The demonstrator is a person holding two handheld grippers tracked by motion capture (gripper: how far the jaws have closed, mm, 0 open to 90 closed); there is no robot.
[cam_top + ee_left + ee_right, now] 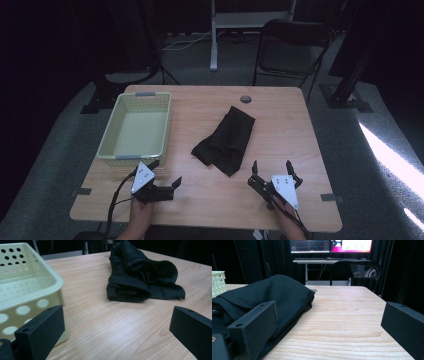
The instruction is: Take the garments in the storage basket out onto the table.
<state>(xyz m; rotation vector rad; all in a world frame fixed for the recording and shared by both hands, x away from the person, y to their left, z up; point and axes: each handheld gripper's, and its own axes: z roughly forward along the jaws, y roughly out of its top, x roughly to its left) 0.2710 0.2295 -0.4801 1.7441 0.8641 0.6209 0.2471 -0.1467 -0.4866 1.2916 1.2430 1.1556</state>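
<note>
Both grippers are held low at the near edge of the table (280, 107), jaws wide apart and holding nothing: the left gripper (166, 177) just beside the basket (113, 121), the right gripper (270, 171) close to the black cloth (227, 137). That cloth is bunched up in the middle of the table. A chair (292, 42) is seen behind the table.

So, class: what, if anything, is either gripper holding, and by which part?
Nothing. The left gripper and right gripper are both open above the table, apart from the black cloth.
</note>
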